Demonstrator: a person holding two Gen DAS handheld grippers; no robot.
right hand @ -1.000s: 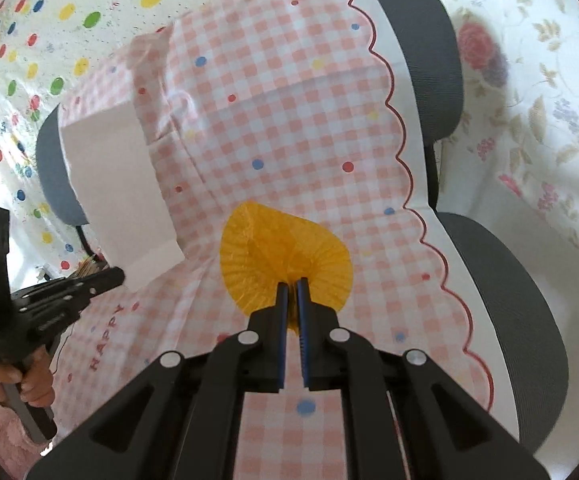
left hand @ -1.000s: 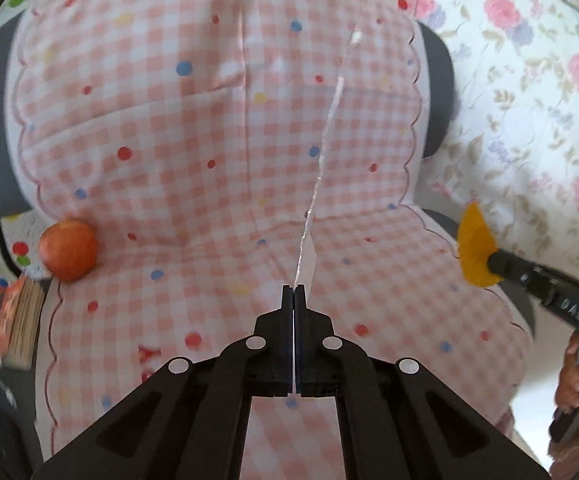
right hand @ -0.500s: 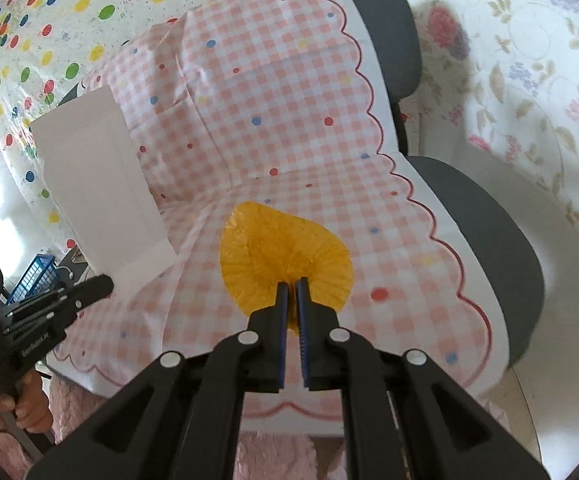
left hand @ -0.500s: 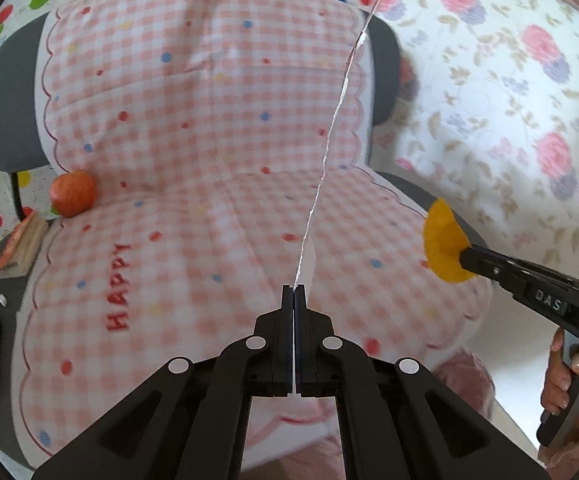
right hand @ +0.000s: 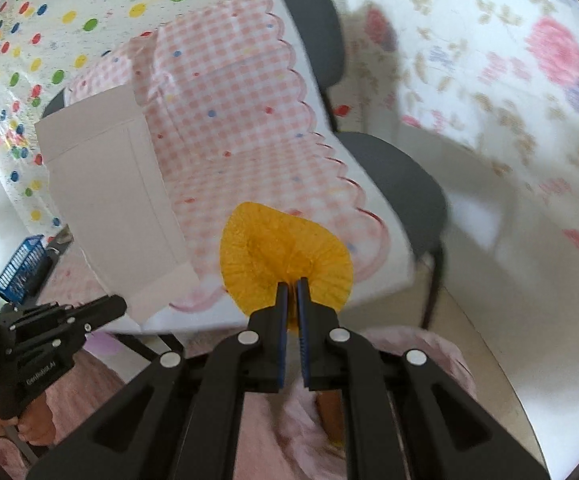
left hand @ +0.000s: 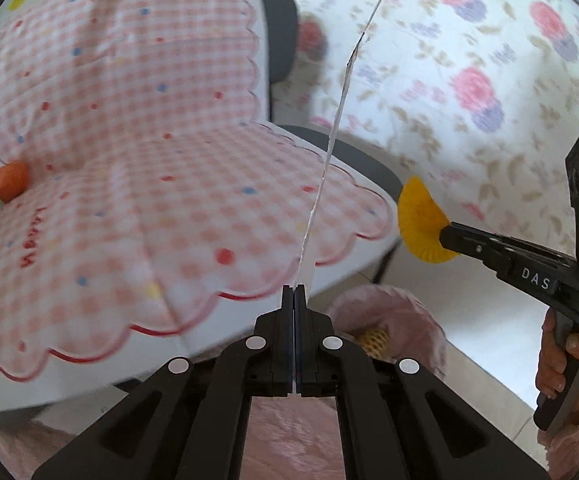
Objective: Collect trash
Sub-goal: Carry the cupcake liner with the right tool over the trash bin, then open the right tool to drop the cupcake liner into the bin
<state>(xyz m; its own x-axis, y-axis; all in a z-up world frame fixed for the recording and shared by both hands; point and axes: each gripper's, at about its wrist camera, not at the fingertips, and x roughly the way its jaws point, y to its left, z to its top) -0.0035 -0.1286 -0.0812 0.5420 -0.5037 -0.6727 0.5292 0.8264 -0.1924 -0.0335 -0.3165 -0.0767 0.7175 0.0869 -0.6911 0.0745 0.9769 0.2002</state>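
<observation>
Both grippers carry trash away from the chair. The left gripper has its fingers pressed on the lower edge of a white card, seen edge-on in its own view. The right gripper pinches a yellow cupcake liner by its rim. Below them is a pink bag with some trash already inside — I judge this is the bin. The next move, I think, is to bring each piece over the bag opening and spread the fingers there. The card is wide, so it may need tilting. Readable writing: "DAS" on the right gripper, and red letters on the checked cloth, too blurred to read.
</observation>
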